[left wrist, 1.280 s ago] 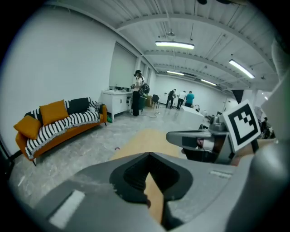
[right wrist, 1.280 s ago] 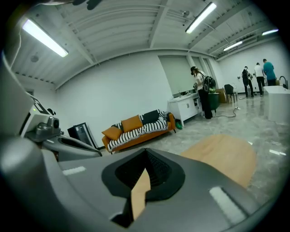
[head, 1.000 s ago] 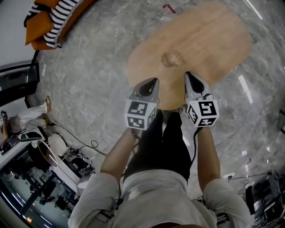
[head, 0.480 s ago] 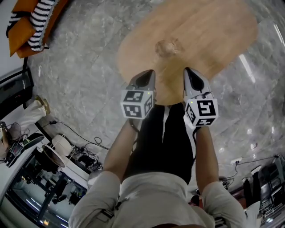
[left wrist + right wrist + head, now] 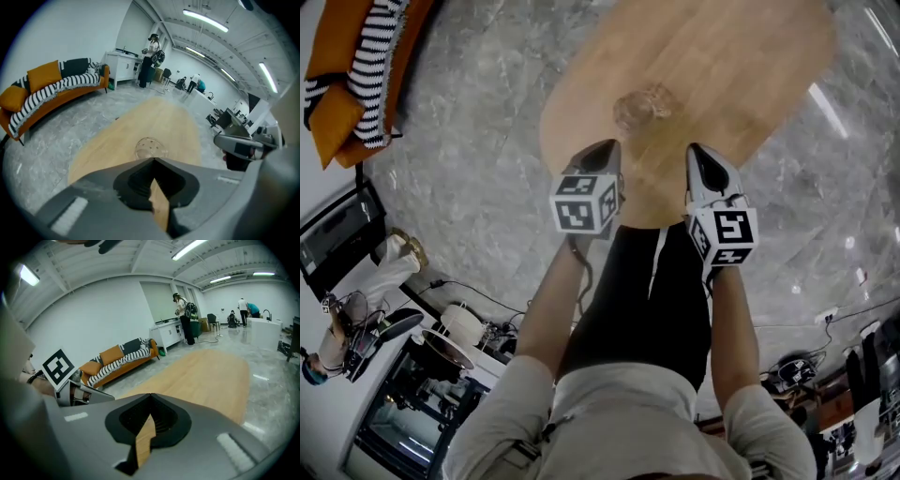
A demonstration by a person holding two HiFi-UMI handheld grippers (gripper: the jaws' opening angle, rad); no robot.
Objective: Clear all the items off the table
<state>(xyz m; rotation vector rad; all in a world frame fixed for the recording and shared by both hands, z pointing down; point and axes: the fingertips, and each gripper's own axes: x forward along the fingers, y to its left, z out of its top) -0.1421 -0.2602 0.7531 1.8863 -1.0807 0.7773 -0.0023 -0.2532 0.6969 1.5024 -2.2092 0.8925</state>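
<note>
An oval wooden table (image 5: 722,66) stands ahead of me on the marble floor. One clear glass dish (image 5: 642,106) sits on it near the close end; the left gripper view shows the dish (image 5: 149,147) just beyond the jaws. My left gripper (image 5: 602,148) hovers at the table's near edge, shut with nothing in it. My right gripper (image 5: 697,152) is level with it a hand's width to the right, over the table edge, also shut and empty. In the right gripper view the bare tabletop (image 5: 206,373) stretches ahead past the right gripper (image 5: 151,396).
An orange sofa (image 5: 347,75) with a striped blanket stands far left. Cables and equipment (image 5: 459,328) lie on the floor behind me at left. People (image 5: 152,49) stand at a counter far beyond the table.
The table and glass dish have come closer and now sit higher-left in the head view. Both grippers stay shut, side by side, at the table's near edge.
</note>
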